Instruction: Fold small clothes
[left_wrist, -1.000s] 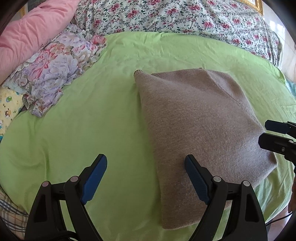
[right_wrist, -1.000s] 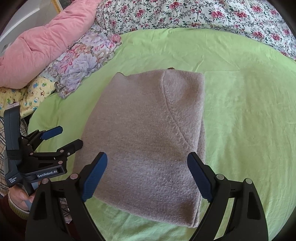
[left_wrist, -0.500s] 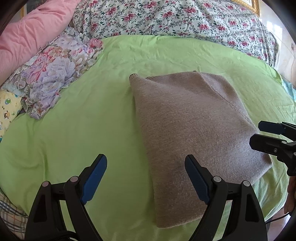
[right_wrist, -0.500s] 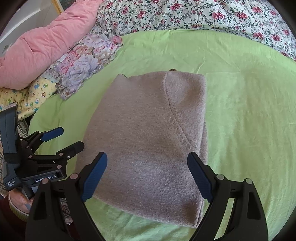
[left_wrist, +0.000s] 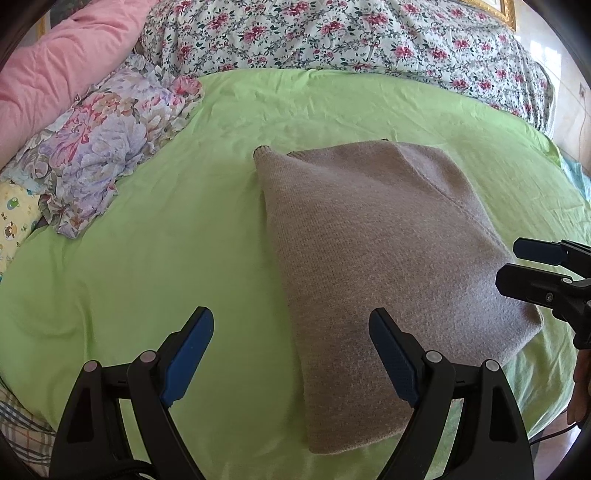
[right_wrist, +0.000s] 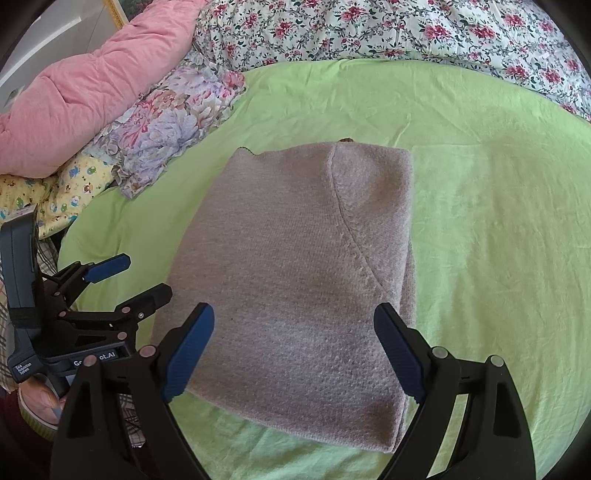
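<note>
- The left gripper (left_wrist: 291, 354) has its blue-padded fingers (left_wrist: 190, 350) spread wide and grasping nothing; the right-hand pad hangs over the near left part of the folded sweater (left_wrist: 376, 266), the other over bare sheet.
- The right gripper (right_wrist: 295, 354) is likewise released, its fingers (right_wrist: 397, 350) straddling the sweater's near edge; whether they touch the cloth cannot be told.
- The sweater is a taupe fuzzy knit, folded into a rough rectangle, with a curved raised seam crossing its right half; it lies flat in the middle of the bed.
- Something small and brown peeks out at its far edge, too small to make out.
- The green sheet (right_wrist: 491, 206) is smooth with faint wrinkles, and bare on all sides of the sweater.
- Beyond lie a crumpled floral cloth (left_wrist: 110, 147), a pink quilted pillow (right_wrist: 85, 99) and a rose-print cover (left_wrist: 332, 33), cut off by the frame.
</note>
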